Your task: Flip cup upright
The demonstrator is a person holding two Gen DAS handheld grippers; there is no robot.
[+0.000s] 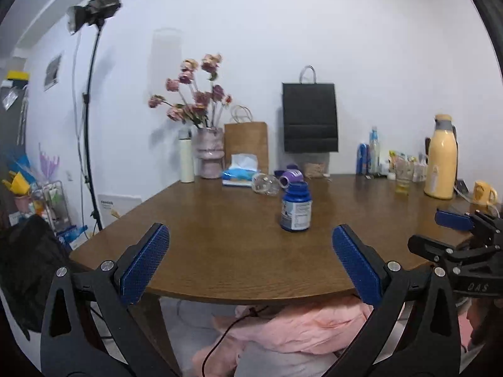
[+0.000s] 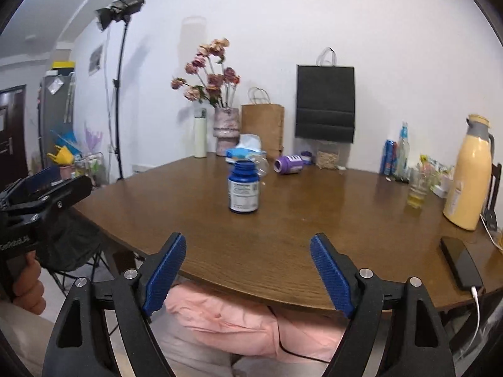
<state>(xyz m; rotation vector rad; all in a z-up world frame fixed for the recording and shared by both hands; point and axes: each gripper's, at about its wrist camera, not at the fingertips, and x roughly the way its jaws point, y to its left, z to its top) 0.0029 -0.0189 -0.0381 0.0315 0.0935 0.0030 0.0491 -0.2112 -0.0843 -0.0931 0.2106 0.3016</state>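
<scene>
A clear glass cup lies on its side at the far part of the brown table, just behind a blue pill bottle. In the right wrist view the cup shows partly hidden behind the bottle. A purple cup also lies on its side nearby; it shows in the right wrist view. My left gripper is open and empty above the near table edge. My right gripper is open and empty at the near edge; it shows at the right of the left wrist view.
At the back stand a flower vase, a tissue pack, a brown bag and a black bag. A yellow thermos, a glass of yellow liquid and a phone sit at right.
</scene>
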